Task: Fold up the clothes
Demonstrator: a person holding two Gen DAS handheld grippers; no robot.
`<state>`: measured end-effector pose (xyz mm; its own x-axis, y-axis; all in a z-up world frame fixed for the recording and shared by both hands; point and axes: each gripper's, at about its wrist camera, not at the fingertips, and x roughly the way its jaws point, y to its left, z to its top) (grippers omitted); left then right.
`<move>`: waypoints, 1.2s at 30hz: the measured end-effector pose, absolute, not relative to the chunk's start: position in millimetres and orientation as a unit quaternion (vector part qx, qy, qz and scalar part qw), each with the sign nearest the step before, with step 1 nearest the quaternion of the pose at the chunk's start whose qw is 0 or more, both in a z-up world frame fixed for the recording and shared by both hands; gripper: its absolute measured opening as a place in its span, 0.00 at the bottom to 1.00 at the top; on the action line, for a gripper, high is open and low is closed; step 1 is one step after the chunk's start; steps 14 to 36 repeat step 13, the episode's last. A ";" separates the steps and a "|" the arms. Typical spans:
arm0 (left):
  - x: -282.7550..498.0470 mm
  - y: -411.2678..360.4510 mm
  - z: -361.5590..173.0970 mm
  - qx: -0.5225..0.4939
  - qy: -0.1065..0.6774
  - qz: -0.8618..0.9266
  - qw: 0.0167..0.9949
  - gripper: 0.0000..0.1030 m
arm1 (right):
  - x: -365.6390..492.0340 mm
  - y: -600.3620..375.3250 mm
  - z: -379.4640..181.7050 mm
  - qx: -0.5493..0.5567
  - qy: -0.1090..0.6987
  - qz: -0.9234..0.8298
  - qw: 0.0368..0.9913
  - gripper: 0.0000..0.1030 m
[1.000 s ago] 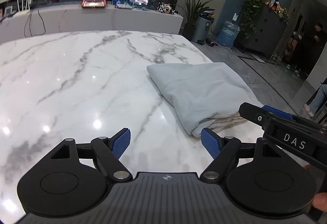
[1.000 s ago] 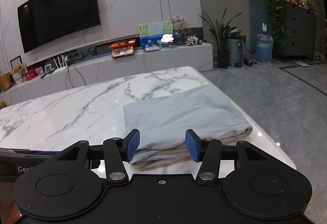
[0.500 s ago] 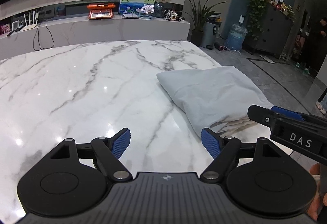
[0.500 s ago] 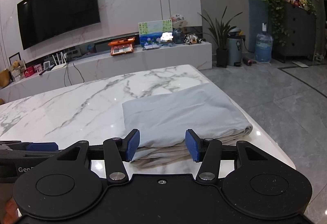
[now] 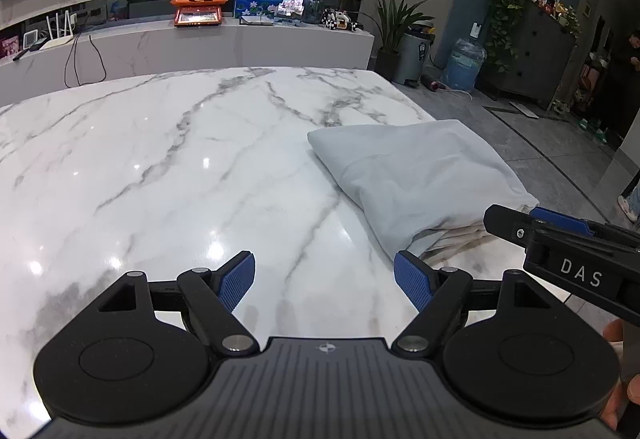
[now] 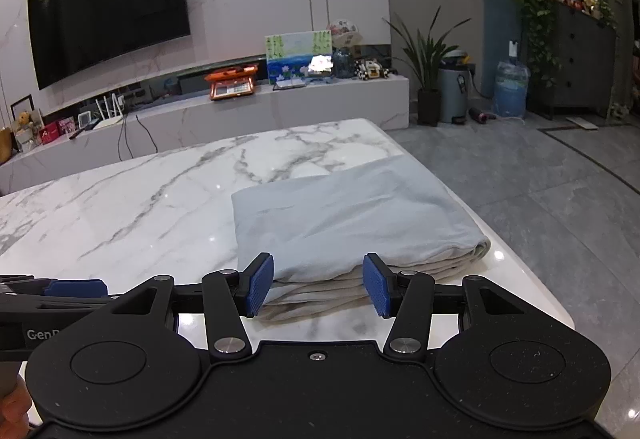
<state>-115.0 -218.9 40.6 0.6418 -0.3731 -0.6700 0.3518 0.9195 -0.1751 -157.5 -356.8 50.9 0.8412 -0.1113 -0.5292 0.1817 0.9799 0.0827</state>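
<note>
Left hand-held gripper (image 5: 324, 281): bottom centre of its view, blue pads spread wide over bare table (image 5: 160, 167), holding nothing.
Right hand-held gripper (image 6: 318, 289): bottom centre of its view, pads spread, empty, framing the near edge of the clothes (image 6: 340, 223) without pinching.
Clothes: grey folded stack, right centre, at the table's right edge.
Writing: "DAS" on the right gripper's body; "Gen" on the left's, remainder cut off.

Left gripper (image 5: 324, 281) and right gripper (image 6: 318, 289) hover side by side, fingers spread.
</note>
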 end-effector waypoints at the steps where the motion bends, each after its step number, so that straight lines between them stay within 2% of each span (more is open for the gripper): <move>1: -114.4 -217.7 39.7 -0.019 0.377 -0.200 0.904 0.74 | -157.1 -356.4 50.7 0.063 0.273 -0.077 0.957 0.47; 36: -113.1 -215.7 34.3 -0.019 0.389 -0.192 0.901 0.74 | -154.6 -353.9 48.6 0.057 0.283 -0.078 0.954 0.47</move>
